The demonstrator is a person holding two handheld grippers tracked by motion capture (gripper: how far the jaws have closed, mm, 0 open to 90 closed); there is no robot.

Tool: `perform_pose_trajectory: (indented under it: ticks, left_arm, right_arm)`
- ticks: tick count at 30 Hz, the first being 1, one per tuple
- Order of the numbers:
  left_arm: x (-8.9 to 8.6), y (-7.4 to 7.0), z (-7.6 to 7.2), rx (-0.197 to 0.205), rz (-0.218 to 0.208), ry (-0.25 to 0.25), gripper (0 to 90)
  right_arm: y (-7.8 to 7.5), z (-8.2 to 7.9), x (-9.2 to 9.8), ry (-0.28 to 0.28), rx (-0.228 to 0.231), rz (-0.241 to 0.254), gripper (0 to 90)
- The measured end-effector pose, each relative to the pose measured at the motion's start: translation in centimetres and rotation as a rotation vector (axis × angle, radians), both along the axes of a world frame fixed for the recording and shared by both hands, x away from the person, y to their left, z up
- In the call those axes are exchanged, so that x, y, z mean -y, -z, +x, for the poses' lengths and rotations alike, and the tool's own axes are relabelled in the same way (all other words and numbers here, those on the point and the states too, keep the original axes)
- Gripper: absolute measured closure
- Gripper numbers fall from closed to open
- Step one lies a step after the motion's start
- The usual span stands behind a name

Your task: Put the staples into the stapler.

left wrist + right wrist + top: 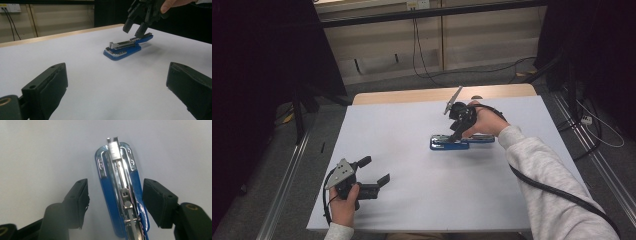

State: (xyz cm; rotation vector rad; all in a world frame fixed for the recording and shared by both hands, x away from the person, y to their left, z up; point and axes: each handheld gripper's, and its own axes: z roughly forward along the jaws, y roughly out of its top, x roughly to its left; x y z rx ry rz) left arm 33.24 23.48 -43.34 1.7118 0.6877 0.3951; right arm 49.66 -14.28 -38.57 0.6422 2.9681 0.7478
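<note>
table: white top [412, 150], wood far edge [412, 94]
floor: cables [422, 60] (trailing from wall)
wall: socket [10, 8]

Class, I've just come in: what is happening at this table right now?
A person holds a two-jaw gripper in each hand at a white table. The right gripper is over a blue stapler lying near the middle of the table, its open jaws on either side of the stapler's body, not yet closed on it. The left gripper sits open near the front left of the table, away from the stapler and holding nothing.
</note>
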Motion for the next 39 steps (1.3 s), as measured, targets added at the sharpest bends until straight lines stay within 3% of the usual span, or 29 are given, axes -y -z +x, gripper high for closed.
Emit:
perform_pose_trajectory:
  ticks: [4,9,23,35,39]
  left_arm:
    - [0.5,-0.1,0.3,-0.015,0.011,0.017,3.5]
    - [1.9,0.0,1.1,-0.043,0.059,0.067,3.4]
    - [4.6,-0.4,3.3,-0.071,0.04,0.087,3.4]
    - [6.6,-0.6,4.8,-0.098,0.054,0.108,3.3]
    - [7.2,-0.6,5.7,-0.103,0.057,0.103,3.4]
  right_arm:
    - [0.0,-0.2,0.8,0.021,0.014,0.007,33.1]
    - [0.0,-0.6,2.4,0.062,0.036,0.029,25.6]
    - [0.3,-2.0,5.9,0.148,0.061,0.05,14.8]
    - [0.5,-3.5,9.2,0.216,0.094,0.078,12.2]
    - [1.0,-4.2,10.5,0.244,0.085,0.088,11.9]
